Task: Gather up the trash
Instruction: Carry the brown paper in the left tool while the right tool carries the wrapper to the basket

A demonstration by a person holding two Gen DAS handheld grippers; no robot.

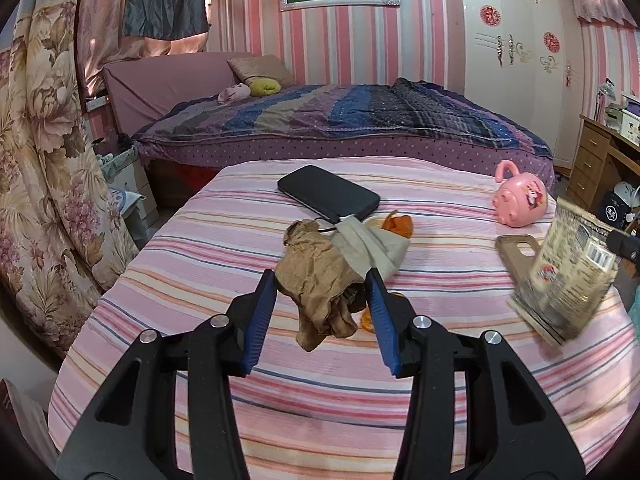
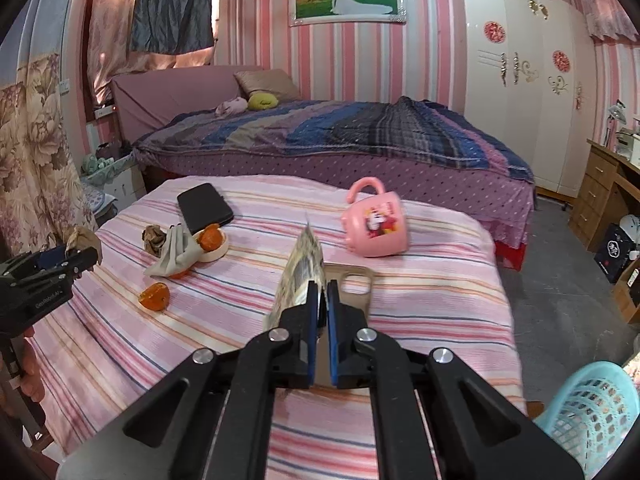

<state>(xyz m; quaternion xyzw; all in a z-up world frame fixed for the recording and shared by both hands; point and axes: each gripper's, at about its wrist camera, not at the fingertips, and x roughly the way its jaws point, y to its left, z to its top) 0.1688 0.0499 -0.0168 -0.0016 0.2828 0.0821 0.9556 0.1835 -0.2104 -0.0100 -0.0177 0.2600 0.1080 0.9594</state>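
Observation:
My left gripper (image 1: 320,280) is shut on a crumpled brown paper (image 1: 320,296) and holds it above the pink striped cover (image 1: 280,392); the right wrist view shows that gripper (image 2: 86,258) at the far left with the paper (image 2: 82,238) at its tip. My right gripper (image 2: 323,286) is shut on a printed snack wrapper (image 2: 300,268), lifted off the cover; the wrapper (image 1: 568,272) looks blurred in the left wrist view. A second brown paper wad (image 2: 154,238), a grey rag (image 2: 176,254) and orange peels (image 2: 154,298) lie on the cover.
A black phone (image 2: 205,208), a pink mug (image 2: 376,222) on its side and a tan phone case (image 2: 352,284) lie on the cover. A light-blue basket (image 2: 600,412) stands low at the right. Behind are a large bed (image 2: 340,140), a wardrobe and a desk.

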